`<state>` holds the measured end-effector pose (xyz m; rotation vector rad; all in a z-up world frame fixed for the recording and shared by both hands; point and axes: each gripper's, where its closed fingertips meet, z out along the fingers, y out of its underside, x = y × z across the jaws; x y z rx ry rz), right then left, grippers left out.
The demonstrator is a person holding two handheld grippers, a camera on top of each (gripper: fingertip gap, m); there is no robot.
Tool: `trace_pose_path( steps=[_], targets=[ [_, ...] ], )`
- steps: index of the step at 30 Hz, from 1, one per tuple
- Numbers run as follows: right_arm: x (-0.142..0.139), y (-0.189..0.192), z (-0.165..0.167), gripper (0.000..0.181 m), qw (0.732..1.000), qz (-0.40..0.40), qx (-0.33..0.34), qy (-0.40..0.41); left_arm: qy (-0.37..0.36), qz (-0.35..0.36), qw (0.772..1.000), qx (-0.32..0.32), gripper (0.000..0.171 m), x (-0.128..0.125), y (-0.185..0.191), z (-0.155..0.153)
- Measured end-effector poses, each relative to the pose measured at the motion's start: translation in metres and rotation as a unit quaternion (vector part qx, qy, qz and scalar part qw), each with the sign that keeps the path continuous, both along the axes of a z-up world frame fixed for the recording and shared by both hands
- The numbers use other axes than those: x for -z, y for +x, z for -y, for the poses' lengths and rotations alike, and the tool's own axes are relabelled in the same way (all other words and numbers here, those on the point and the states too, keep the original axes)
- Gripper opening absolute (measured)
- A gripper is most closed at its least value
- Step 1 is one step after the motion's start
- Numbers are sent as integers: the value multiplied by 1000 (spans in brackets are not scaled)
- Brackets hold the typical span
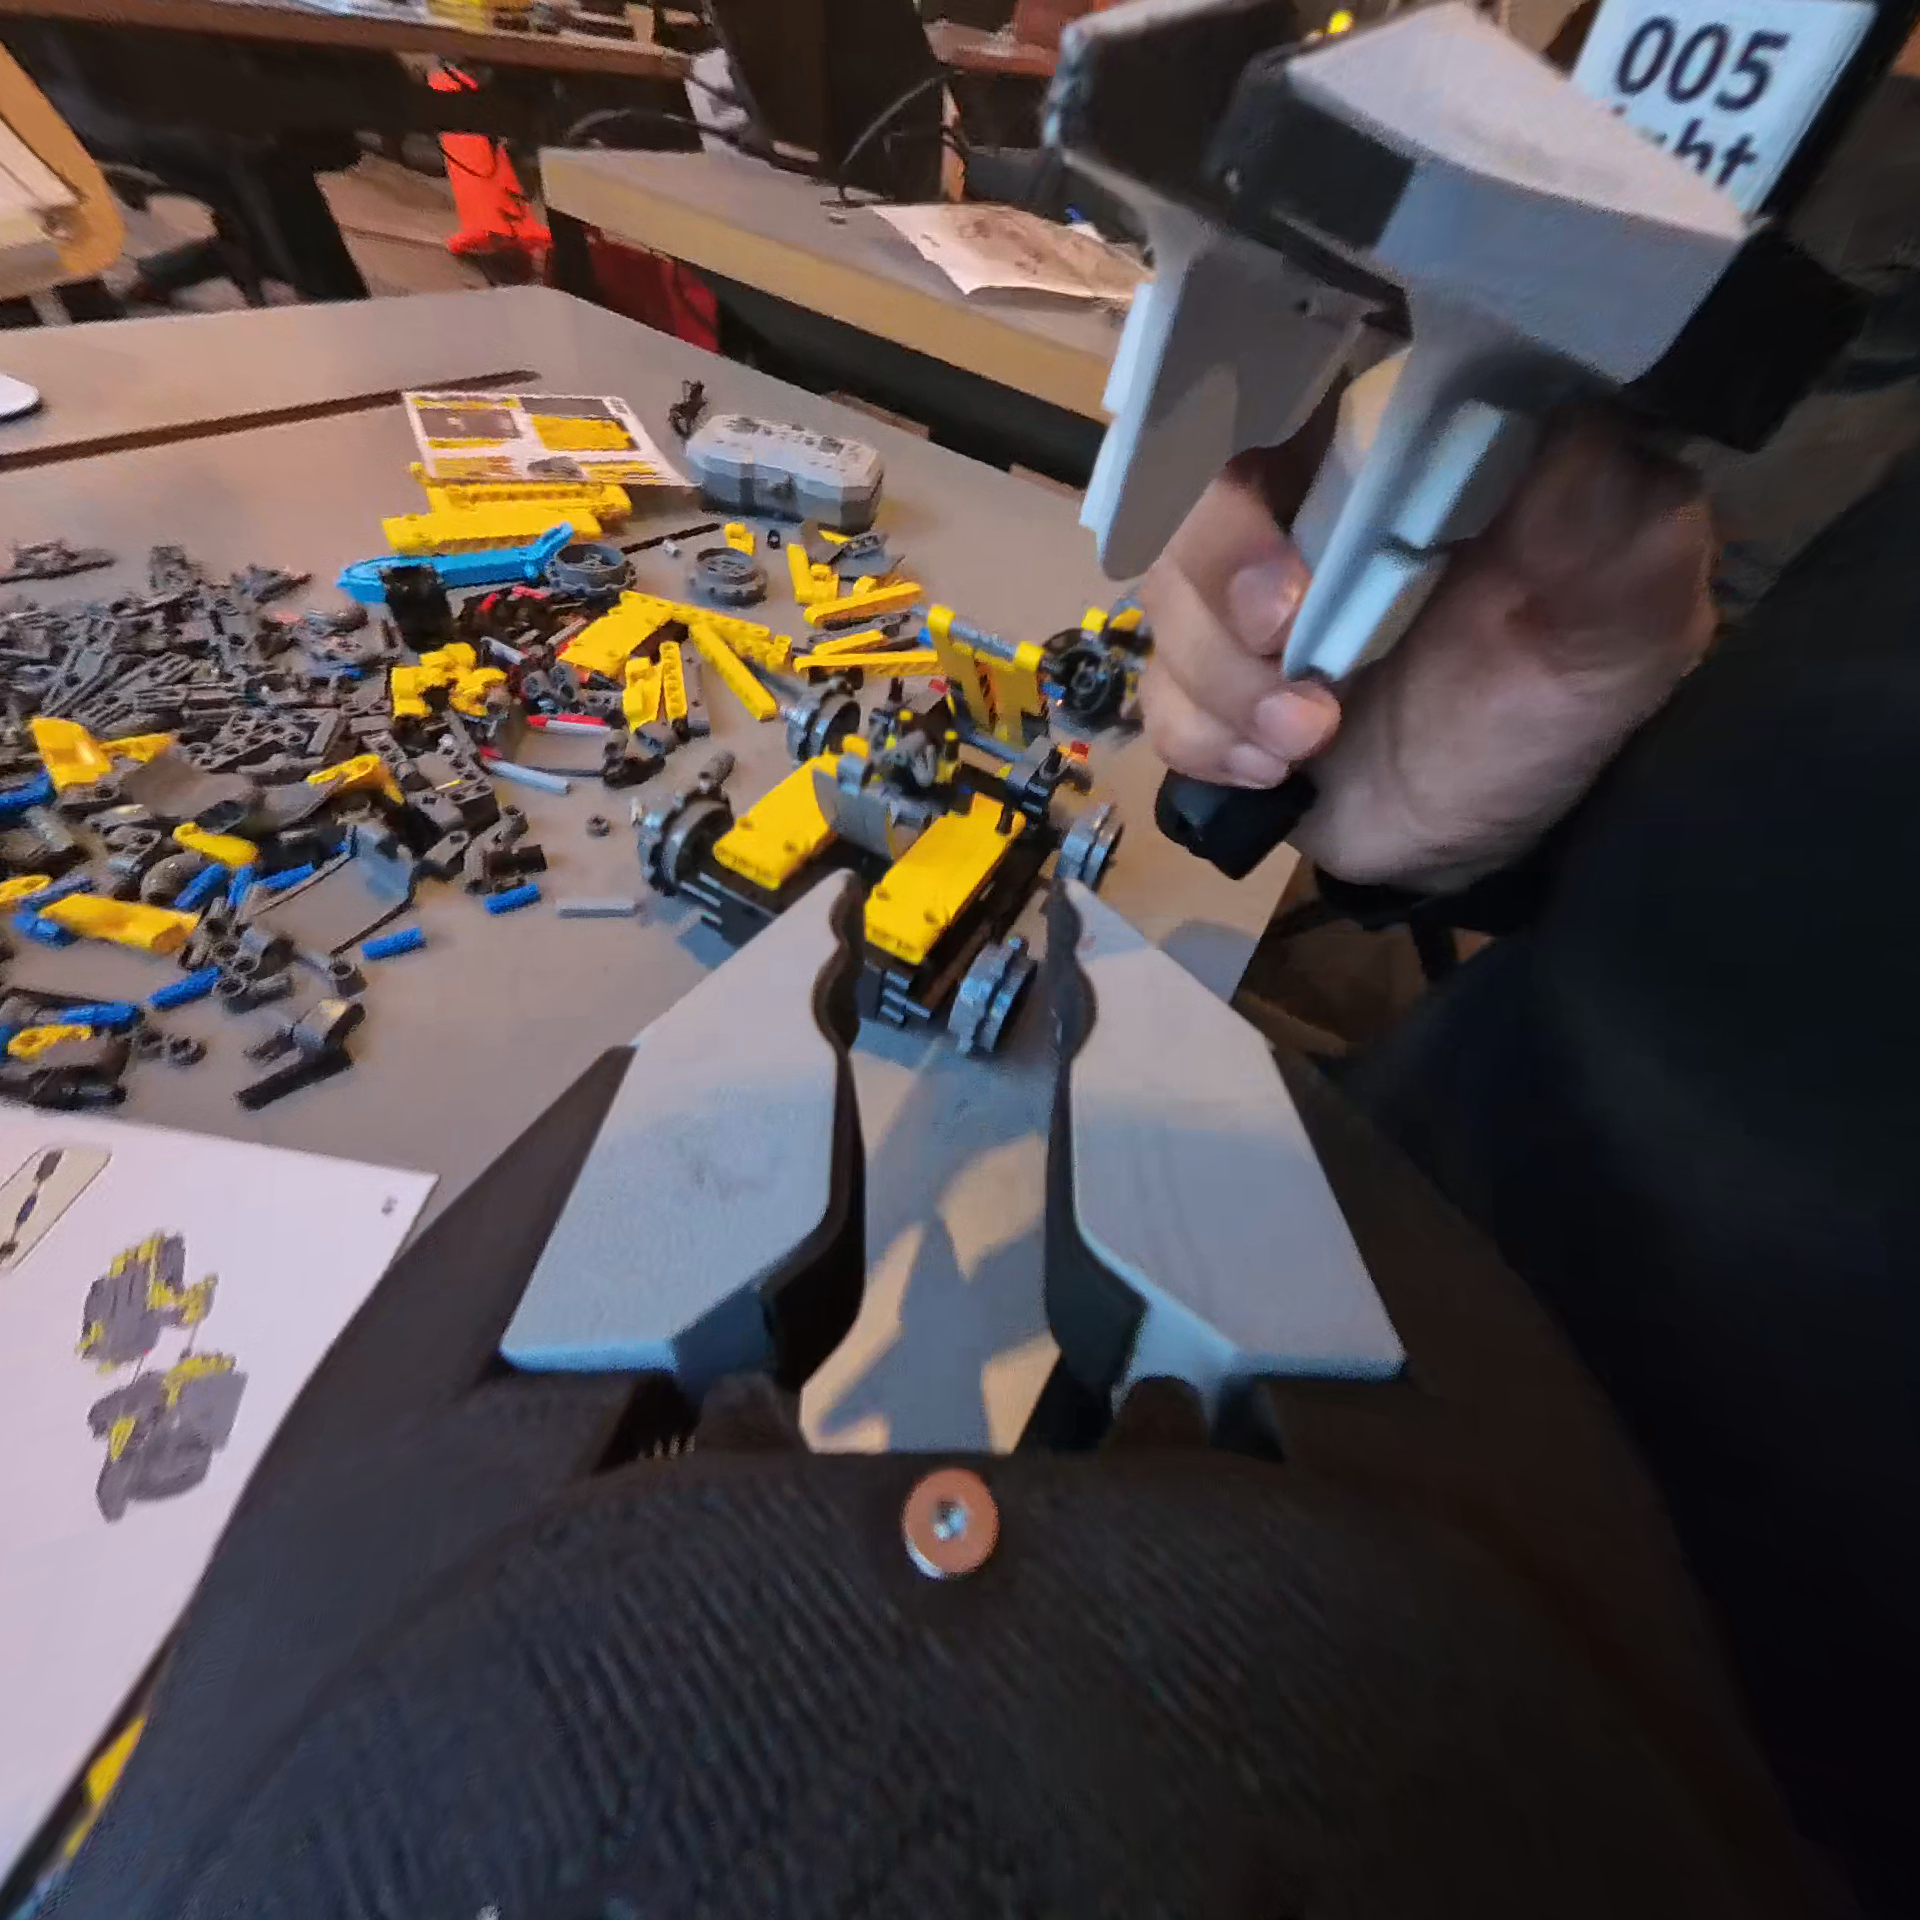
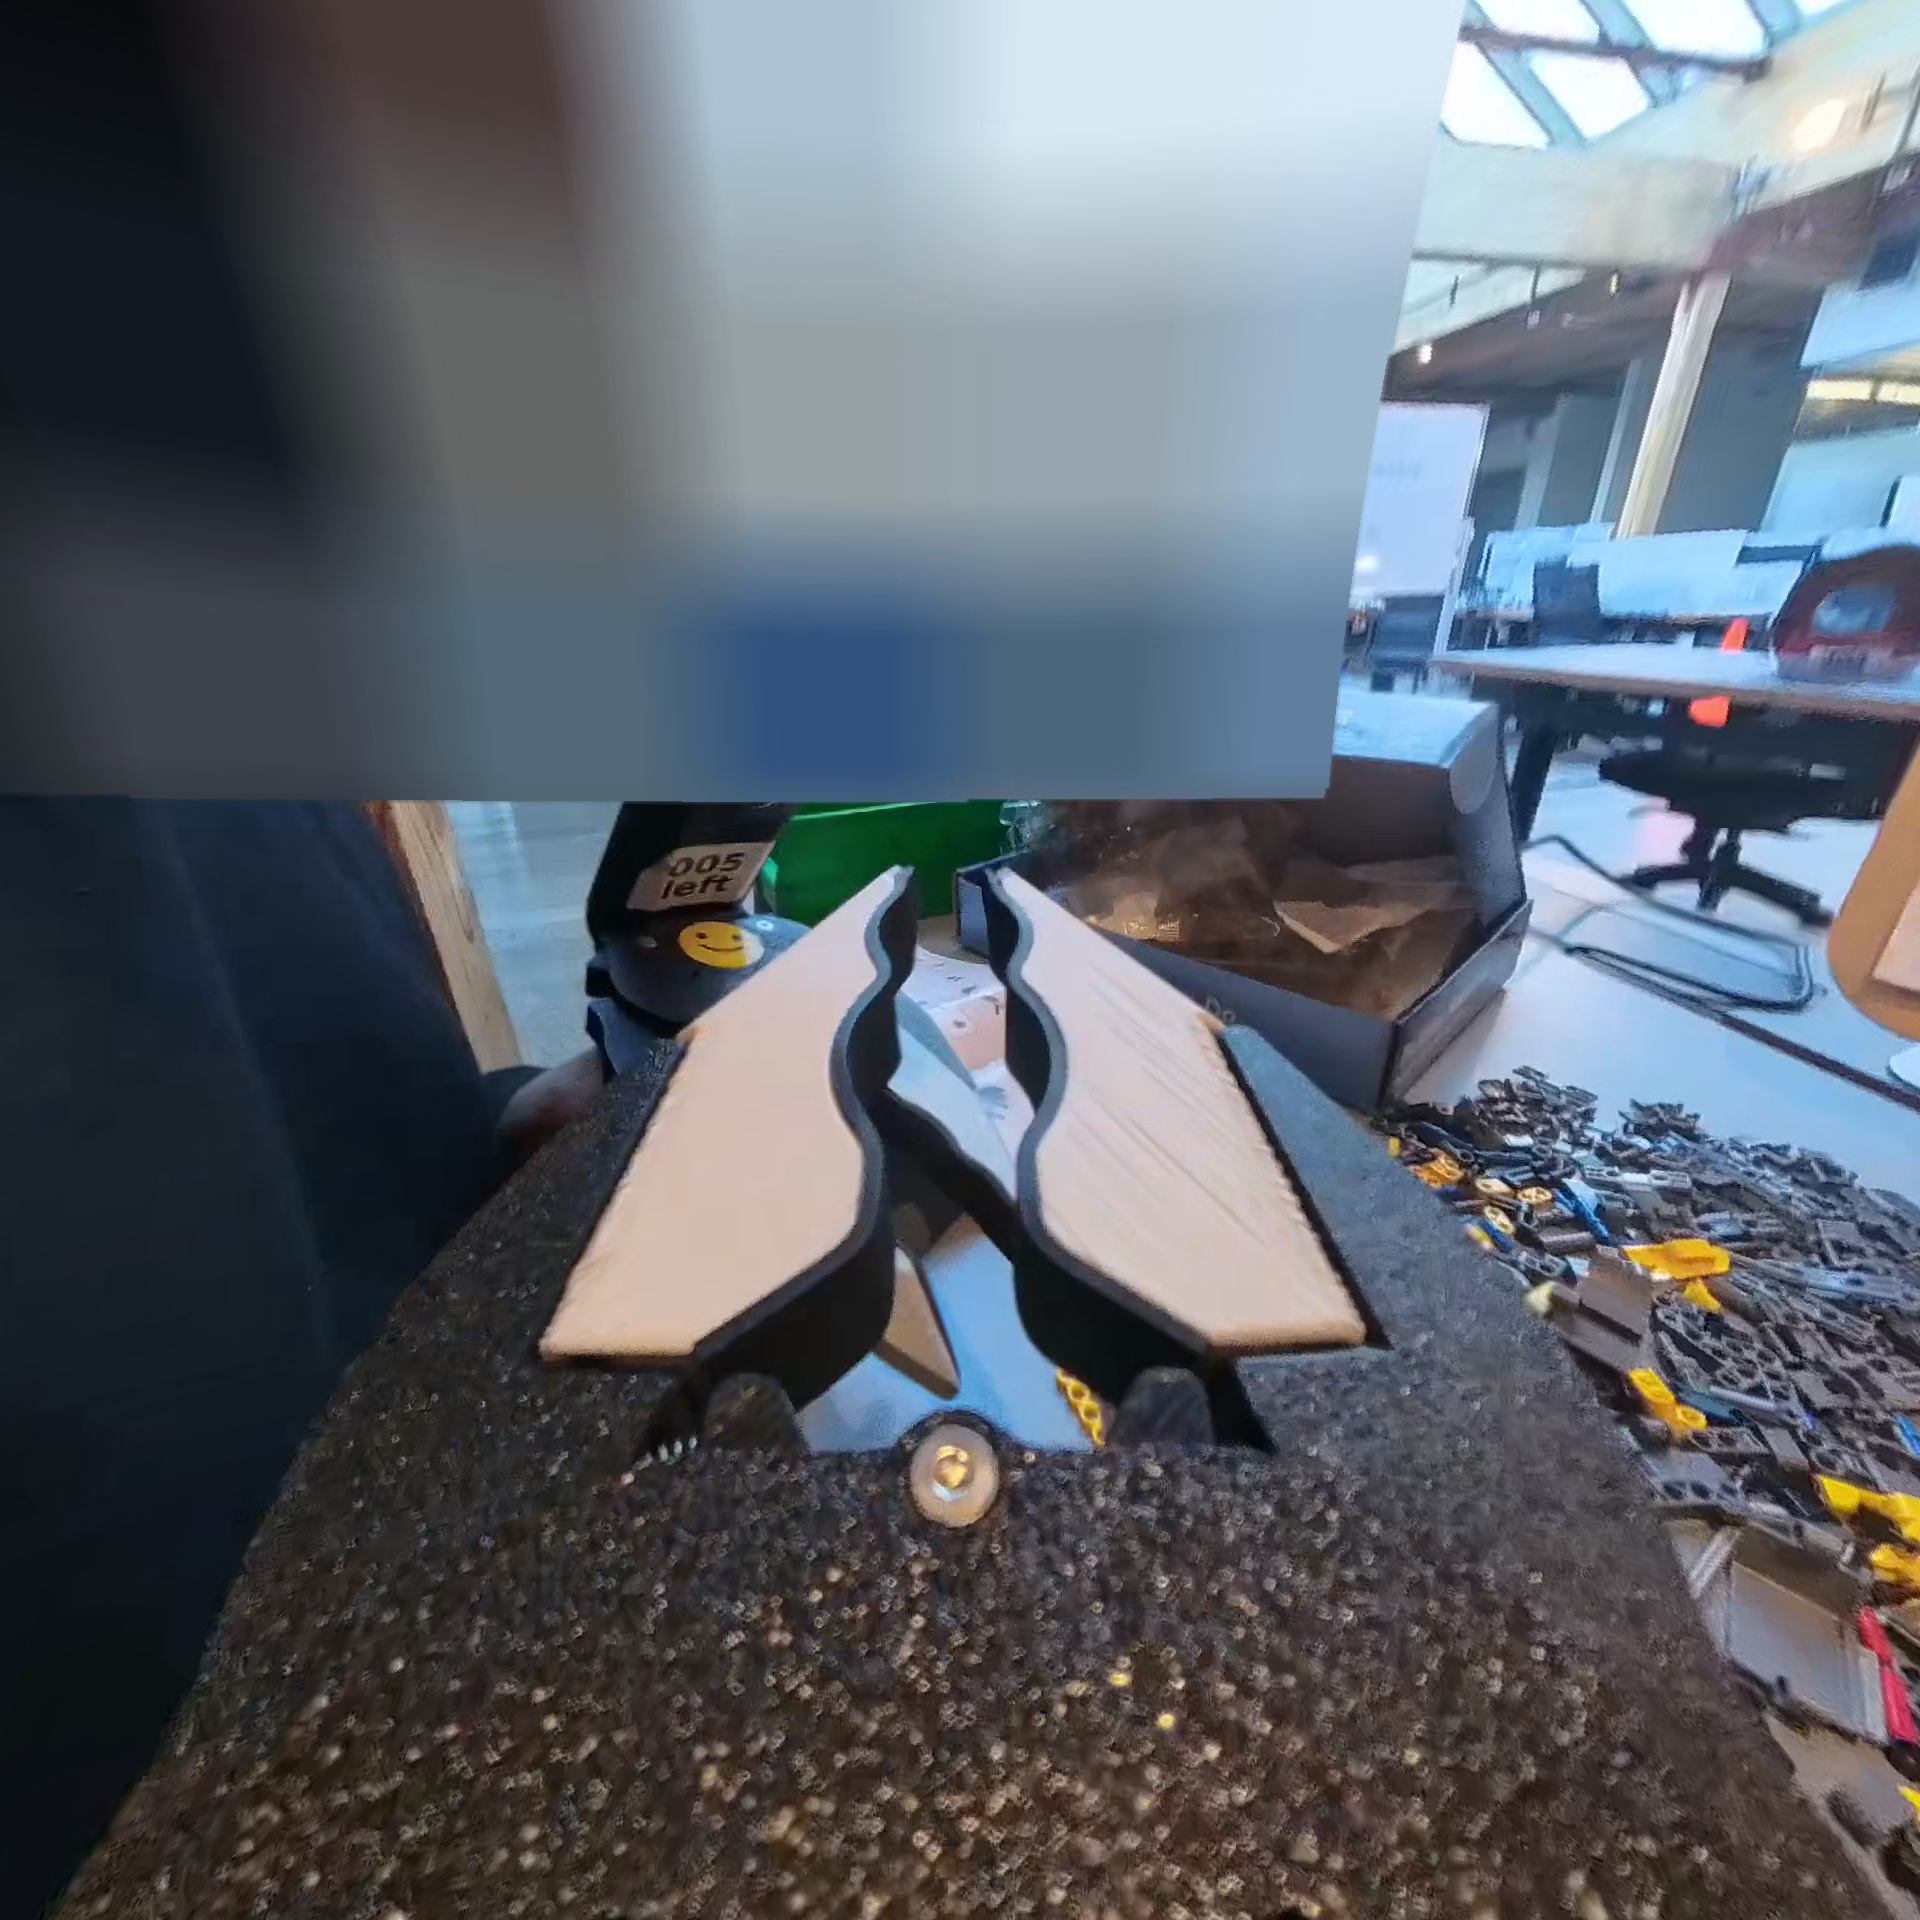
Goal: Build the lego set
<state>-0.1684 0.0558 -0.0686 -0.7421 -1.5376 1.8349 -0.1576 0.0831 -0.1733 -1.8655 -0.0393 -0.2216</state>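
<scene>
Instruction sheet (image 1: 156, 1403) cut off left

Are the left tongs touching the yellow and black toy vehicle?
Cannot tell. In the left wrist view the open left tongs frame the vehicle, but whether they touch is unclear.

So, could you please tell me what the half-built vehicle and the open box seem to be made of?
Half-built vehicle: glossy moulded plastic, judging by studded yellow panels and grey wheels. Open box: dark, matte, probably cardboard, given its thin folded walls.

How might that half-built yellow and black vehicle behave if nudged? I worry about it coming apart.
The half-built vehicle stands on grey wheel hubs, so it would probably roll. Its small clipped-on parts look exposed; some may pop off. The open left hand-held gripper sits right by it.
</scene>
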Motion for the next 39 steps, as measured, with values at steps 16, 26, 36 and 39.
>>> trace_pose_path(
  steps=[16, 26, 36, 39],
  targets=[
    [40, 79, 65, 20, 995, 69, 66, -8, -63, -4, 998, -10, 33, 20, 104, 98],
    [41, 126, 99, 24, 997, 63, 34, -21, -32, -18, 998, -48, 33, 17, 142, 130],
    [95, 69, 107, 24, 994, 102, -22, 30, -16, 36, 998, -40, 33, 54, 91, 110],
    [91, 37, 106, 24, 994, 89, -40, 48, -12, 22, 998, -57, 33, 54, 51, 105]
  ],
)
